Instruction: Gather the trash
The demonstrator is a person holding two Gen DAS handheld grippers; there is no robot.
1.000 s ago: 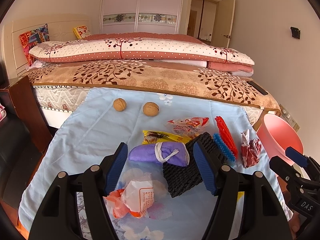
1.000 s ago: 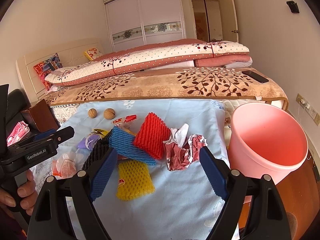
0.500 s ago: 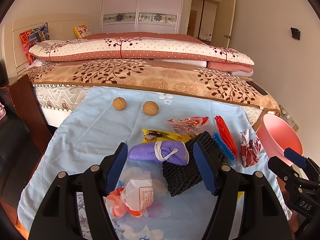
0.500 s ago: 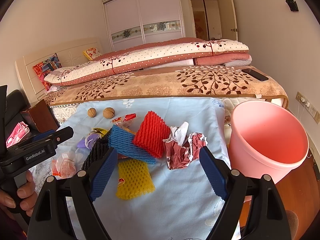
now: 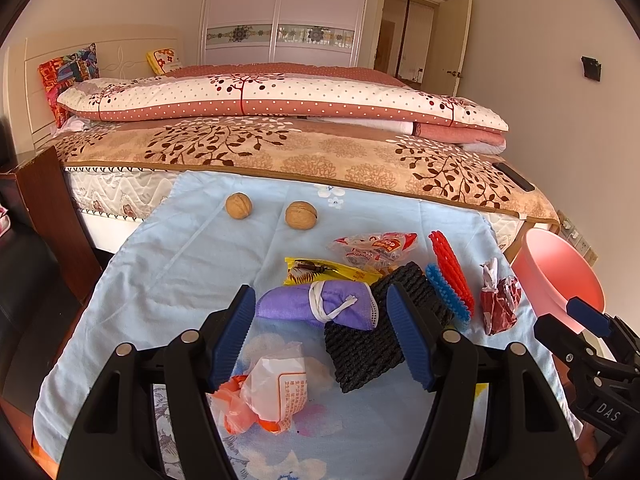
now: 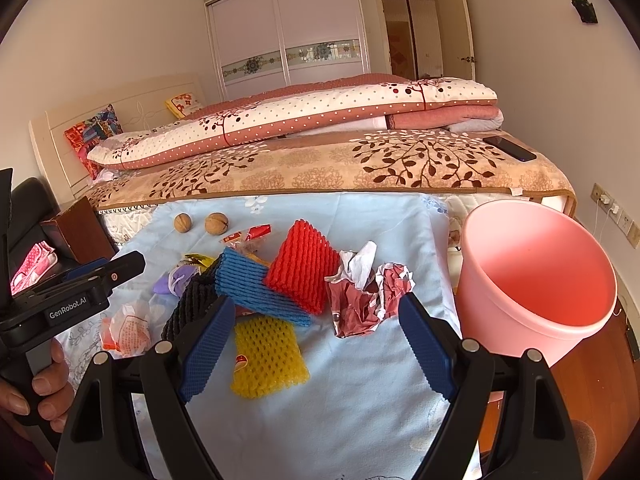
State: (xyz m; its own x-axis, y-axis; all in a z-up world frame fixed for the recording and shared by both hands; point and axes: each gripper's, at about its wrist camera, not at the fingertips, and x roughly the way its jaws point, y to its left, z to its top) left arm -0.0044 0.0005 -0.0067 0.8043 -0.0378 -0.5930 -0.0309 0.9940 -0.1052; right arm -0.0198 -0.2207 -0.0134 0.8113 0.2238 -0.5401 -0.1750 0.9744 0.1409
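While both claws hang wide w/ nothing held, left gripper [image 5: 322,336] frames the purple face mask [image 5: 320,306] just ahead, black foam net [image 5: 370,340] by its right finger. Right gripper [image 6: 314,344] has yellow foam net [image 6: 266,354] btwn its fingers, crumpled red wrapper [image 6: 362,300] ahead, pink bucket [image 6: 536,280] to the right.

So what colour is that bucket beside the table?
Pink. The bucket shows best in the right wrist view, open and facing the camera.
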